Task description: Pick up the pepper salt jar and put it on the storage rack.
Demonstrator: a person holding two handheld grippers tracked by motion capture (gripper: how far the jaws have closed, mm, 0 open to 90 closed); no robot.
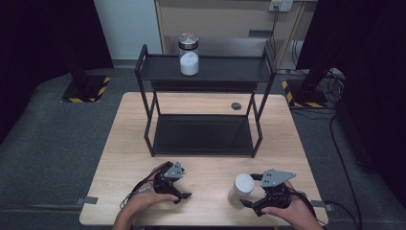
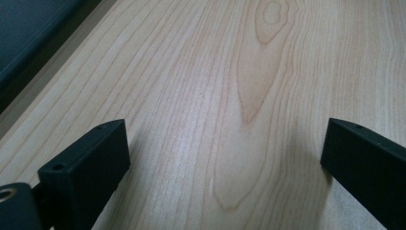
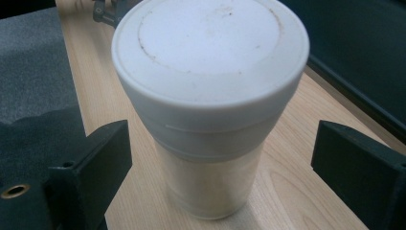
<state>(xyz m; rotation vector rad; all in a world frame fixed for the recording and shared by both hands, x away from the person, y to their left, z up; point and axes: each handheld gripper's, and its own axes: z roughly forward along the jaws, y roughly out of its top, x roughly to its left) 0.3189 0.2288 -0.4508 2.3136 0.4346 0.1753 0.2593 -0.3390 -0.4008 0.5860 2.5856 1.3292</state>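
step: grasp approach | right tongs (image 1: 250,190) wide, straddling white-lidded cylindrical plastic jar (image 3: 210,110), untouched | left tongs (image 1: 178,186) wide, empty | next: squeeze jar

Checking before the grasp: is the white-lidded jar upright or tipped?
Upright: the white-lidded jar stands on its base on the table, lid on top.

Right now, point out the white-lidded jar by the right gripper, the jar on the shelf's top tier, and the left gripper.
White-lidded jar (image 3: 210,72): right gripper view, on its lid top.
Shelf jar (image 1: 188,62): high view, on the white contents in its glass body.
Left gripper (image 1: 184,195): high view, midway between its fingertips.
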